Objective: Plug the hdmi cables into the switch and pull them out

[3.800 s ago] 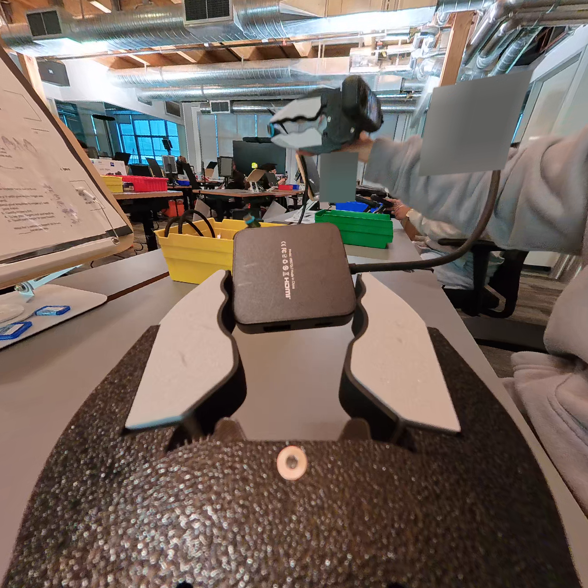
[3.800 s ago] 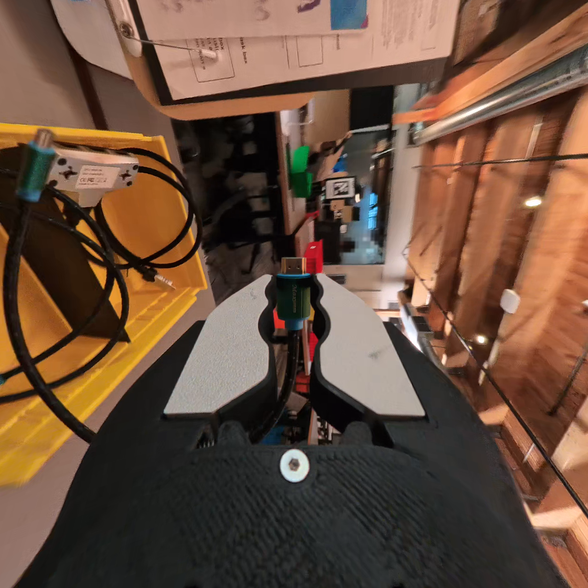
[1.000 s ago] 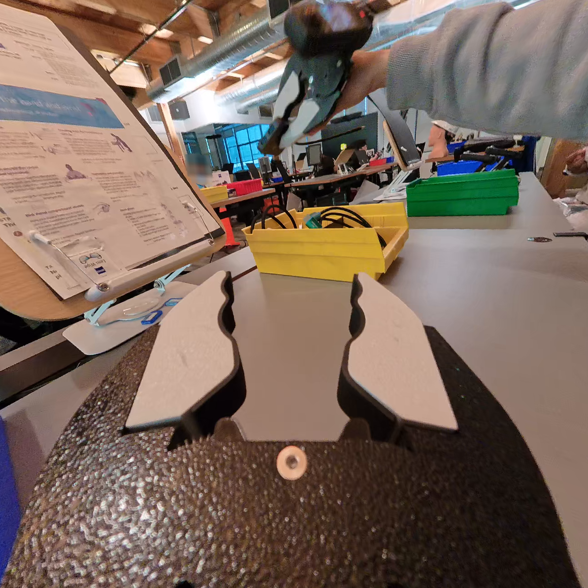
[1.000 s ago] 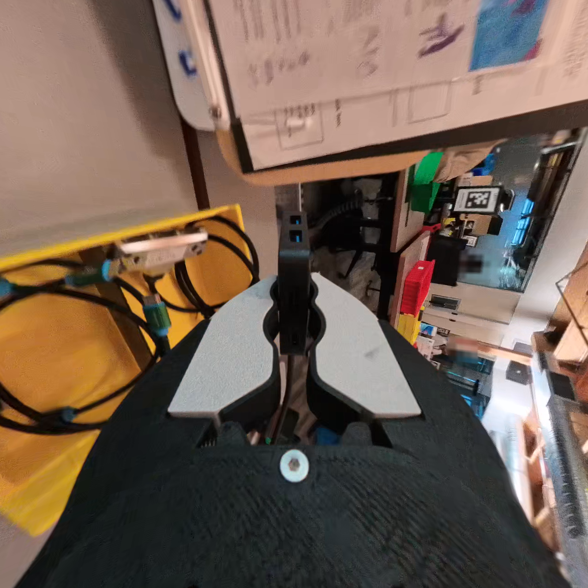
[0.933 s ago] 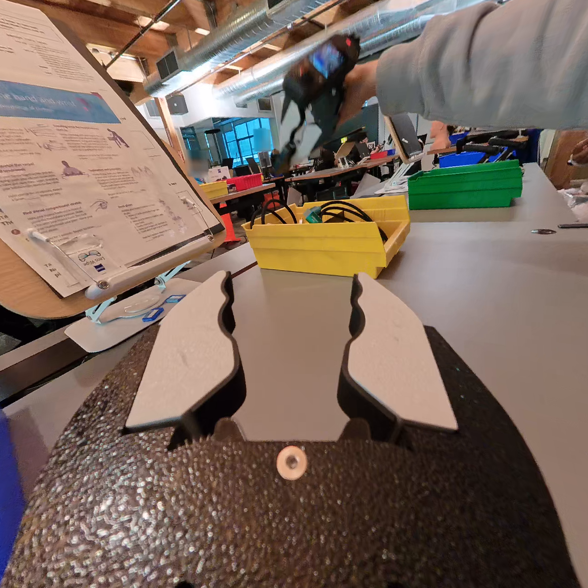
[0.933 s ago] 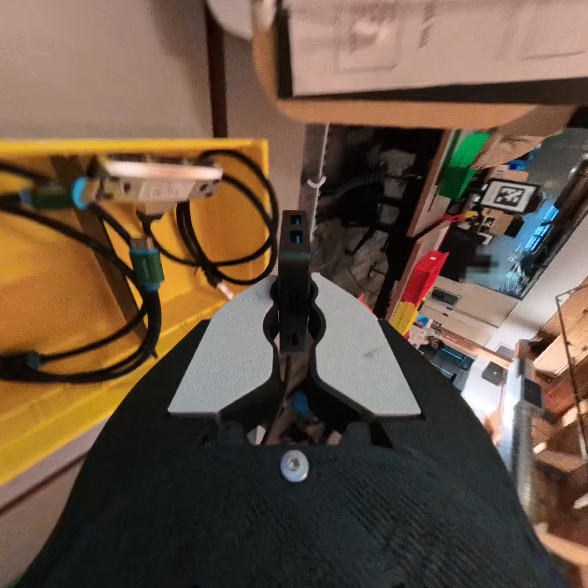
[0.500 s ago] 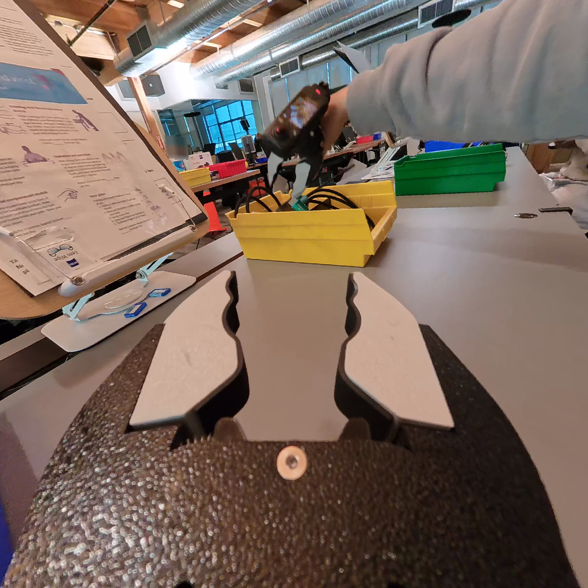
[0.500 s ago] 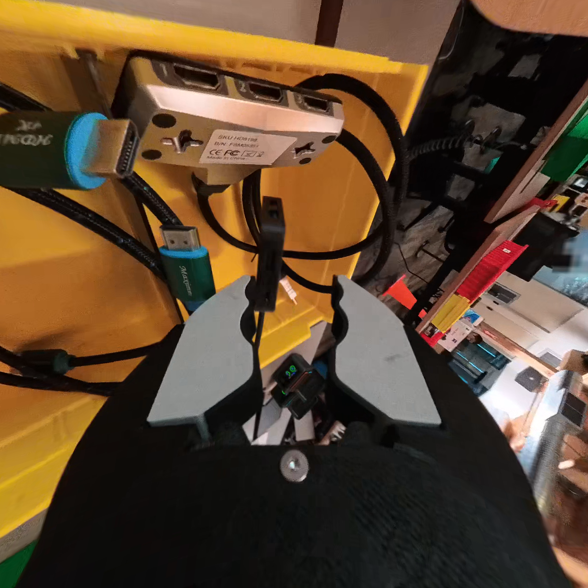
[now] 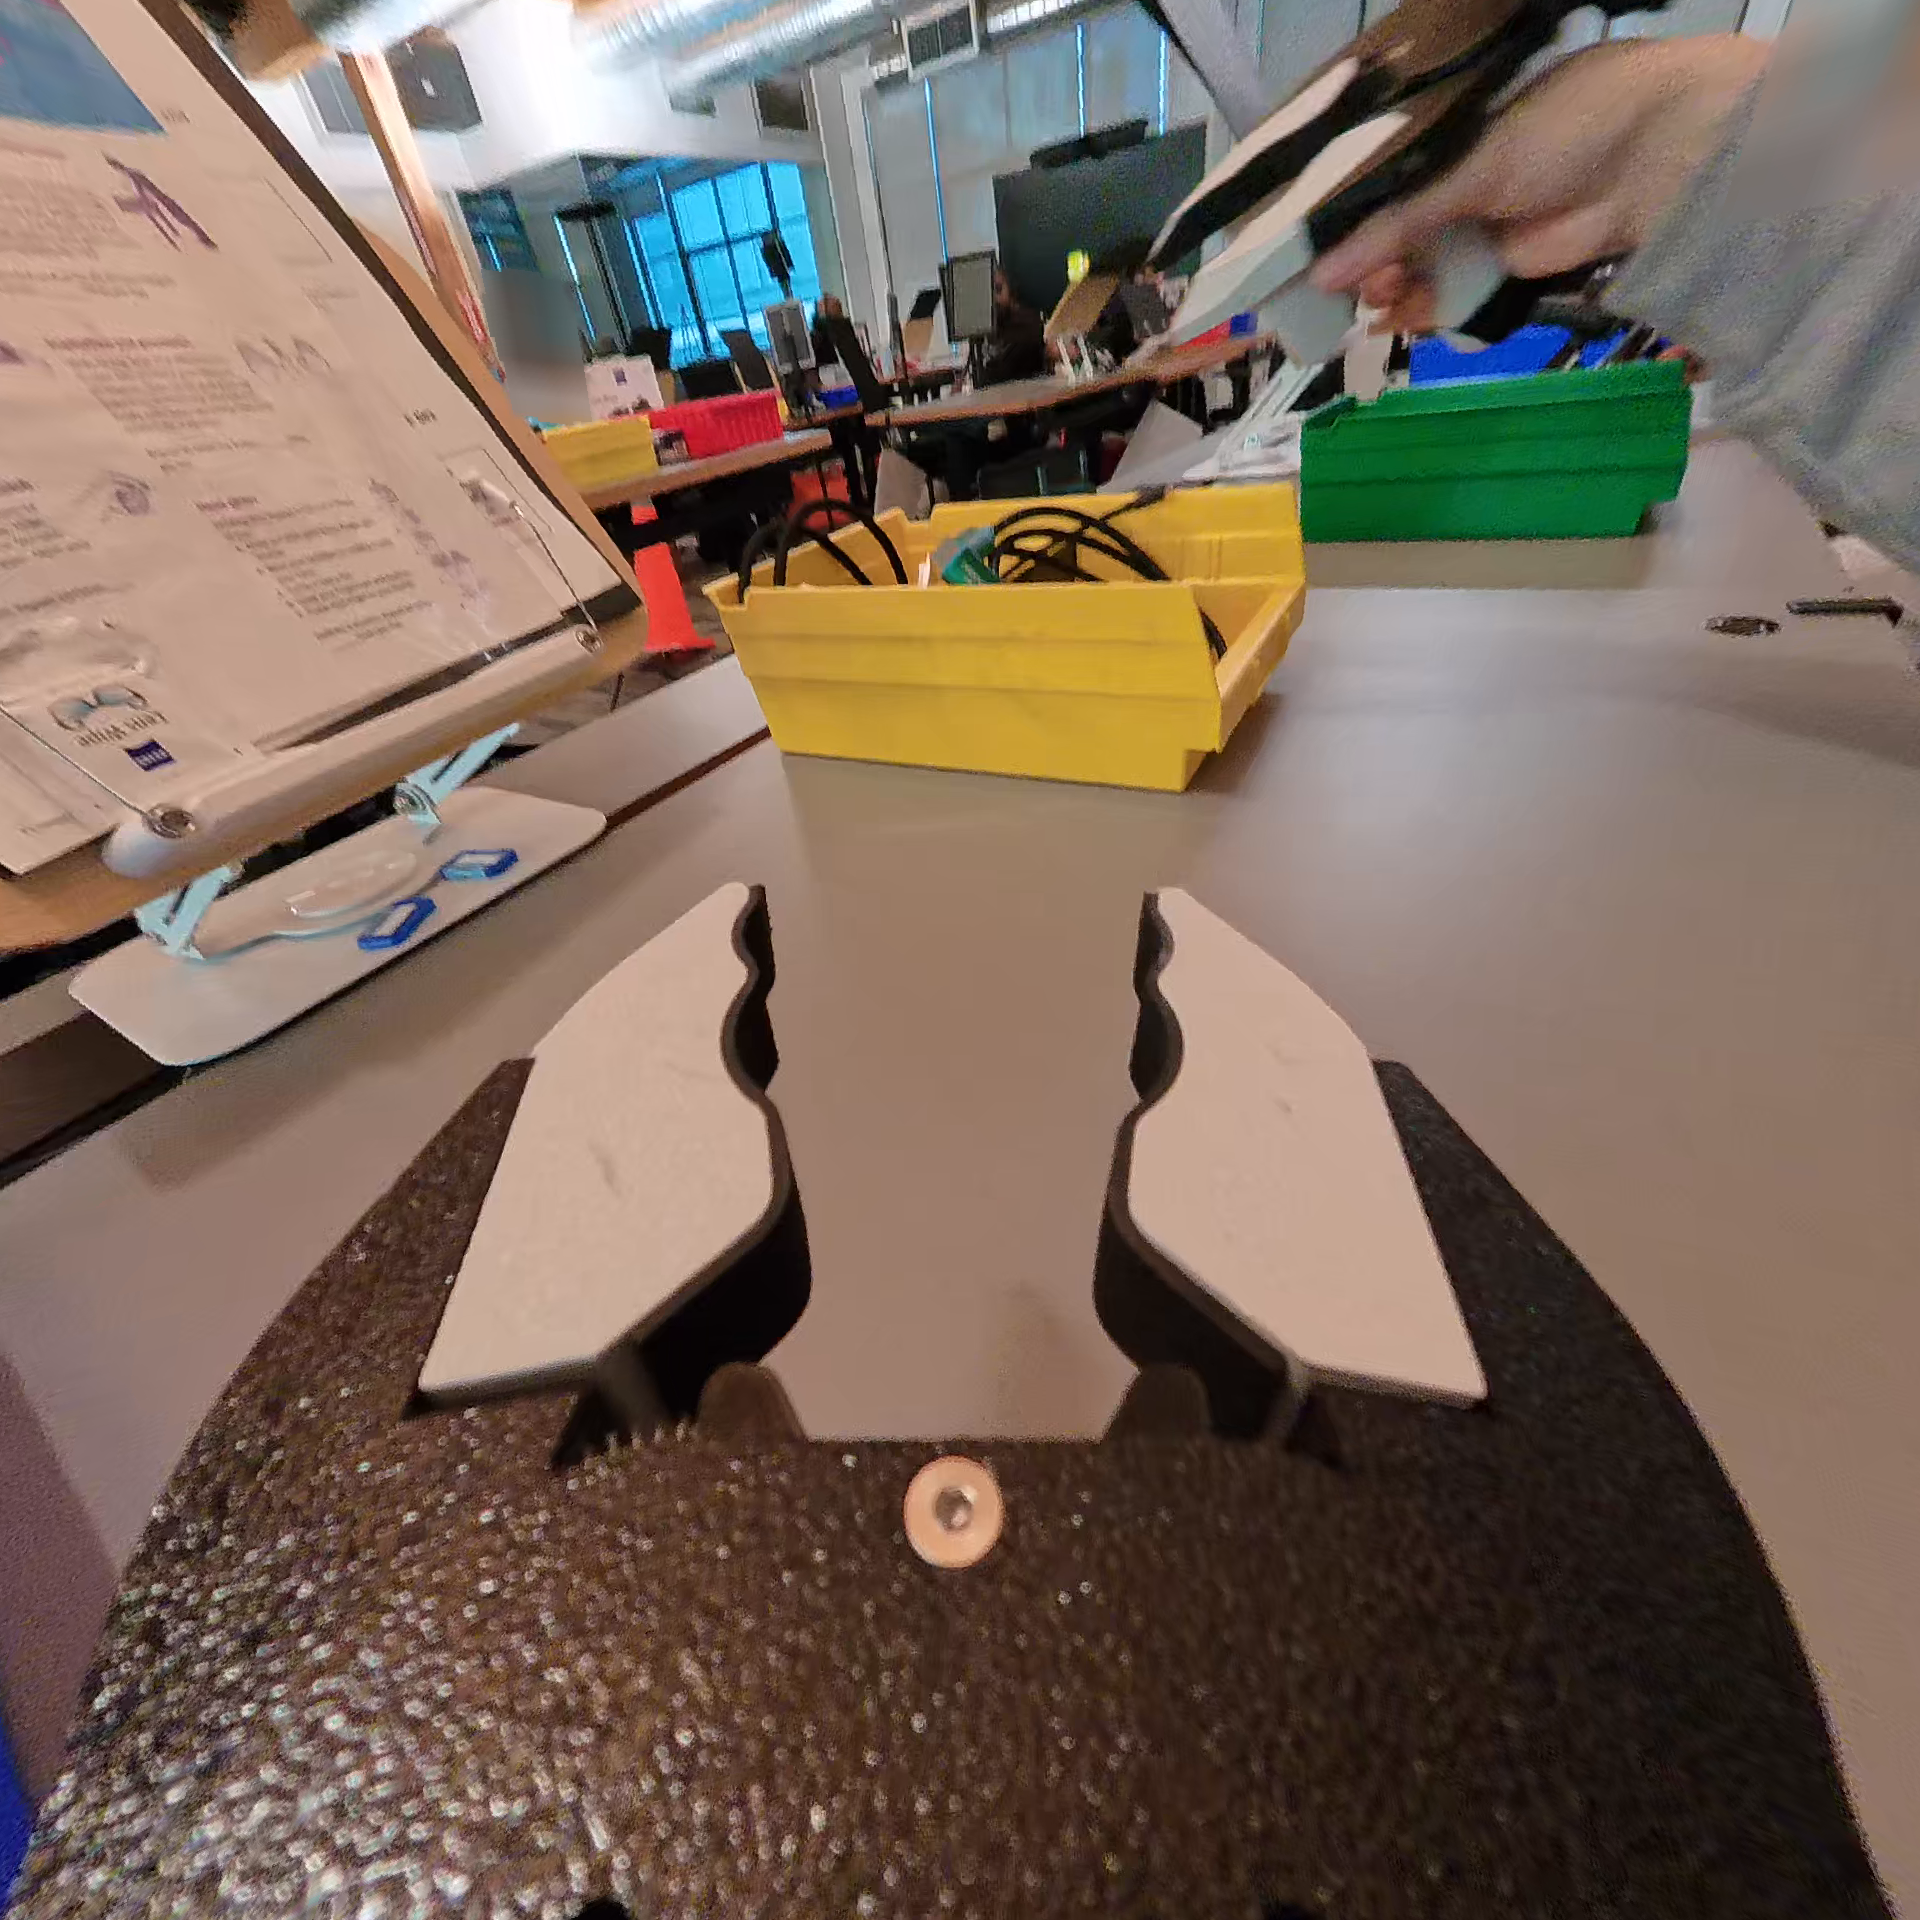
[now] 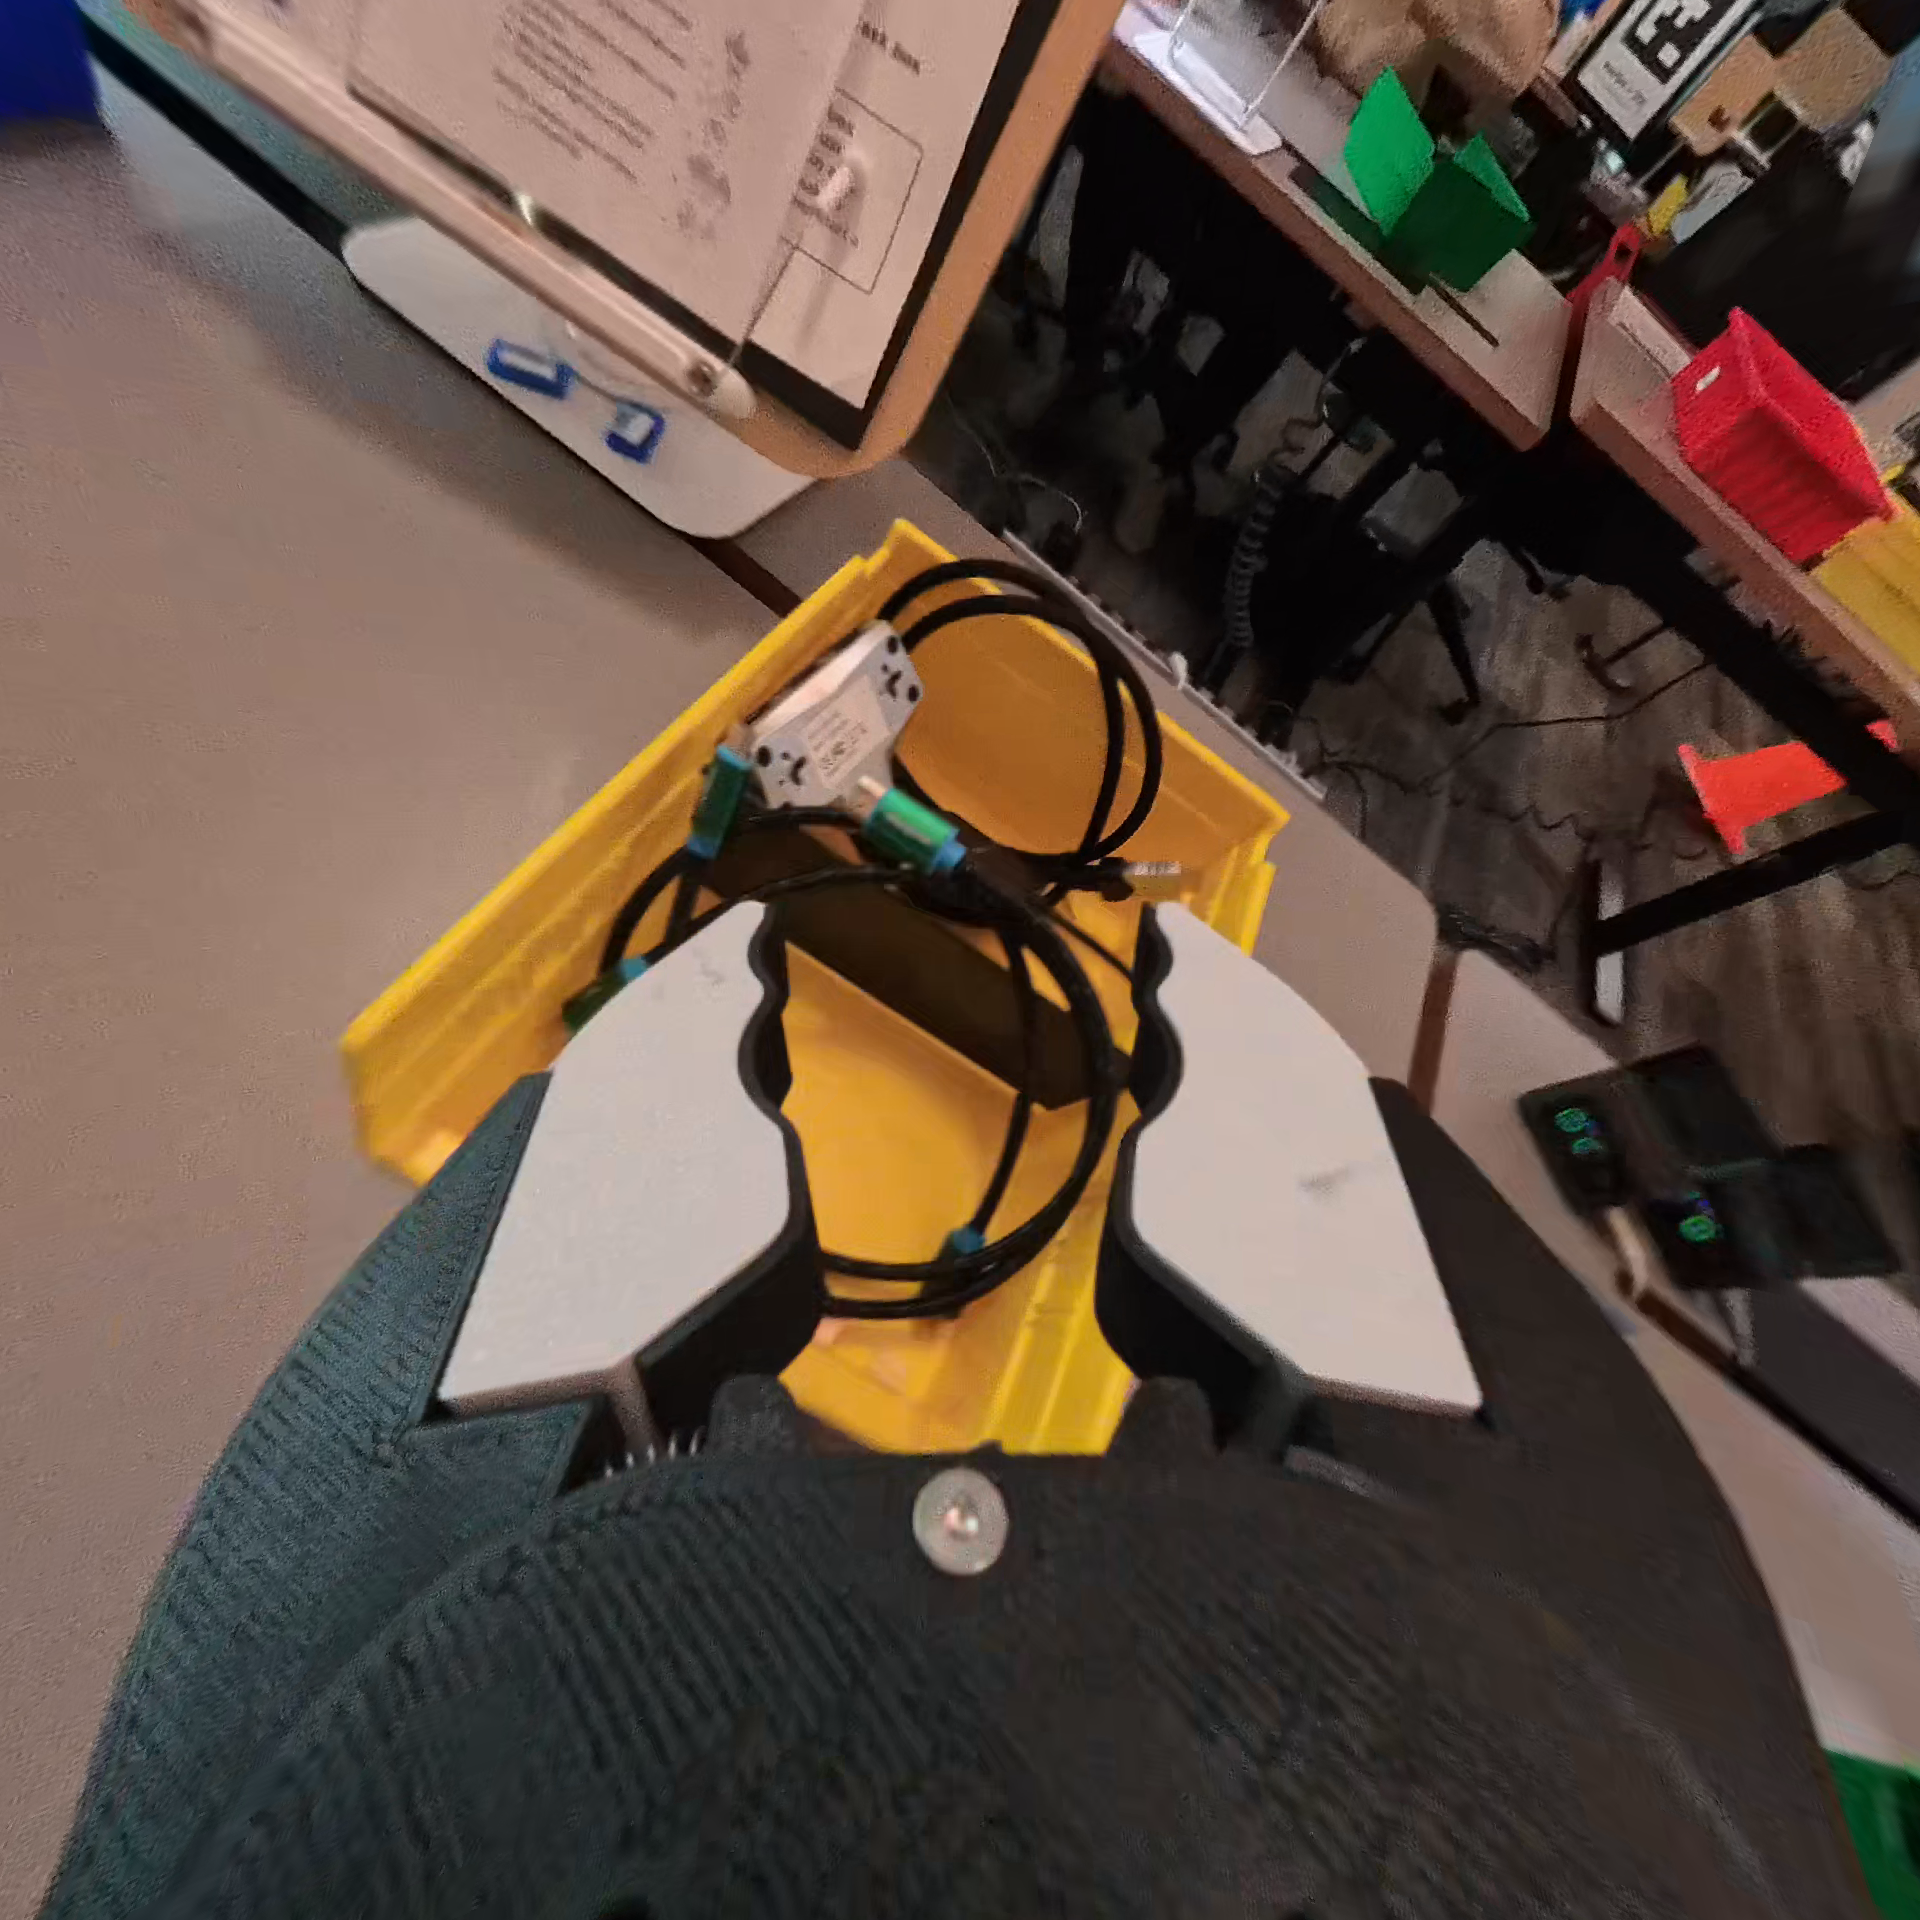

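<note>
A yellow bin (image 10: 488,987) holds a silver HDMI switch (image 10: 831,738) and coiled black HDMI cables (image 10: 1101,727). One green plug (image 10: 914,831) lies right against the switch; I cannot tell whether it is plugged in. My right gripper (image 10: 954,925) is open and empty, up above the near part of the bin. My left gripper (image 9: 951,904) is open and empty, low over the grey table (image 9: 1507,935), well short of the bin (image 9: 1008,675). The right gripper (image 9: 1174,291) also shows blurred at the top right of the left wrist view, in a hand with a grey sleeve.
A tilted document stand (image 9: 260,499) on a white base (image 9: 312,935) stands left of the bin. A green bin (image 9: 1486,468) sits farther back on the right. Black devices with green lights (image 10: 1704,1184) lie right of the yellow bin. The table edge (image 10: 1340,831) runs behind the bin.
My right gripper has opened, let go of the thin black piece it held, and pulled up and back from the bin. My left gripper has stayed open, nearly in place.
</note>
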The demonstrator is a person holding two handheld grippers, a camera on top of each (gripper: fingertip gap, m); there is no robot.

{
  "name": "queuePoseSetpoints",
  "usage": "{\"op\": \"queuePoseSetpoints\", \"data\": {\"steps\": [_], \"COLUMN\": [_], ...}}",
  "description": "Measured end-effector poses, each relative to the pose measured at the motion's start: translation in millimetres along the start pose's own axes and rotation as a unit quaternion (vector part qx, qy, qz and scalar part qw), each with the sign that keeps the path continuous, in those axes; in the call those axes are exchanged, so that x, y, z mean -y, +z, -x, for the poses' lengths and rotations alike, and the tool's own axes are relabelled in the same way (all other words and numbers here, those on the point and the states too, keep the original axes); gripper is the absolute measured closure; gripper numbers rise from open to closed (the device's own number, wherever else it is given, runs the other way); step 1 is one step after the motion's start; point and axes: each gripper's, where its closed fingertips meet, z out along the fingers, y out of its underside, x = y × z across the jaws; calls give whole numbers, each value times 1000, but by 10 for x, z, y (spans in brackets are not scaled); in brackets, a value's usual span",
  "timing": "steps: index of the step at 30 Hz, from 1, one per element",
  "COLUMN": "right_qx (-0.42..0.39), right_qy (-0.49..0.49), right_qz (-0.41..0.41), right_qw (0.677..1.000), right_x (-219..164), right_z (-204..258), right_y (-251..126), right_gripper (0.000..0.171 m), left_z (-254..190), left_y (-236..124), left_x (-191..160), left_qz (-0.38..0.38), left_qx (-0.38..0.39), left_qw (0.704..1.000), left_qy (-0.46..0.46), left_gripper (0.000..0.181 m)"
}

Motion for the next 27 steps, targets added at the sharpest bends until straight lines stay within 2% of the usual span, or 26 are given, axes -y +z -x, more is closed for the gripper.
{"op": "queuePoseSetpoints", "data": {"steps": [5, 8, 11, 15, 18, 21, 23, 25, 26, 27], "right_qx": [-29, -107, -181, -187, -162, -149, -147, -132, -120, -112], "right_qy": [122, 152, 202, 272, 292, 300, 308, 328, 334, 338], "right_qz": [-118, -106, -93, -74, -91, -113, -138, -160, -169, -175], "right_qw": [985, 977, 958, 941, 938, 936, 930, 922, 919, 918], "right_x": [-521, -959, -1329, -1694, -1709, -1646, -1578, -1513, -1476, -1446], "right_z": [255, 53, -289, -402, -381, -376, -402, -398, -375, -358], "right_y": [-495, -677, -777, -731, -709, -731, -769, -789, -788, -793], "right_gripper": [107, 103, 102, 98, 98, 99, 102, 104, 105, 106], "left_z": [-17, 28, 22, -580, -901, -982, -870, -677, -635, -617], "left_y": [113, 287, 685, 1508, 2070, 2525, 2724, 2826, 2866, 2896], "left_x": [-202, -226, -233, -119, -64, -126, -258, -289, -277, -265], "left_qz": [48, 51, 80, 147, 161, 191, 237, 247, 244, 241], "left_qx": [-1, 34, 93, 40, 41, 65, 109, 165, 168, 163], "left_qw": [998, 993, 981, 973, 972, 969, 958, 950, 950, 951], "left_qy": [-36, -98, -152, -173, -163, -143, -117, -99, -97, -104], "left_gripper": [113, 115, 113, 92, 86, 87, 90, 106, 100, 102]}}
